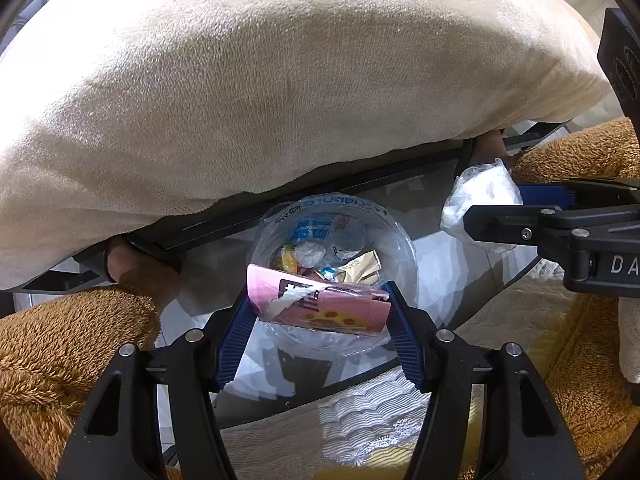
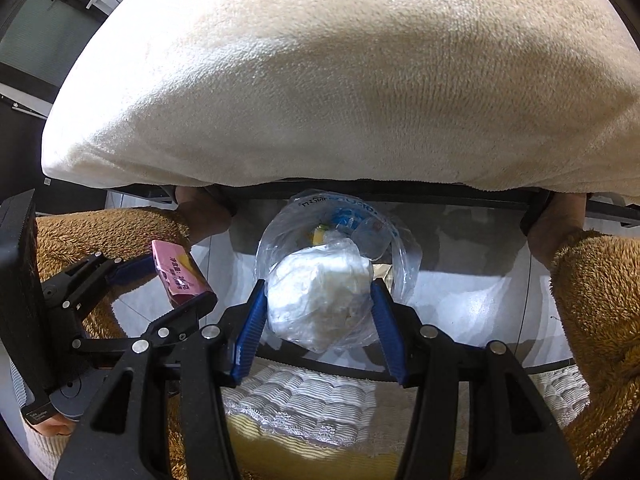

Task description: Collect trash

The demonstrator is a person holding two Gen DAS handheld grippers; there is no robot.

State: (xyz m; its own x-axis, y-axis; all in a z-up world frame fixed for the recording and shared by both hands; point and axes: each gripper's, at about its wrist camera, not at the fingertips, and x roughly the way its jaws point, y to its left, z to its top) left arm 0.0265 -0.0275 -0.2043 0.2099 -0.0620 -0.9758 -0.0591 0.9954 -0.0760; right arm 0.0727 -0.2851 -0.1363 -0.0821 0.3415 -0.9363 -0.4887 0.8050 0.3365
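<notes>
Trash sits in a clear plastic bag (image 1: 334,236) printed with blue lettering too warped to read, hanging just beyond both tools, below a cream cushion (image 1: 256,92). The left tool (image 1: 320,320) clamps a pink packet (image 1: 320,304) bearing small printed characters I cannot make out. The right tool (image 2: 318,316) grips a crumpled white wad (image 2: 316,296). "DA" shows on the right tool's body.
</notes>
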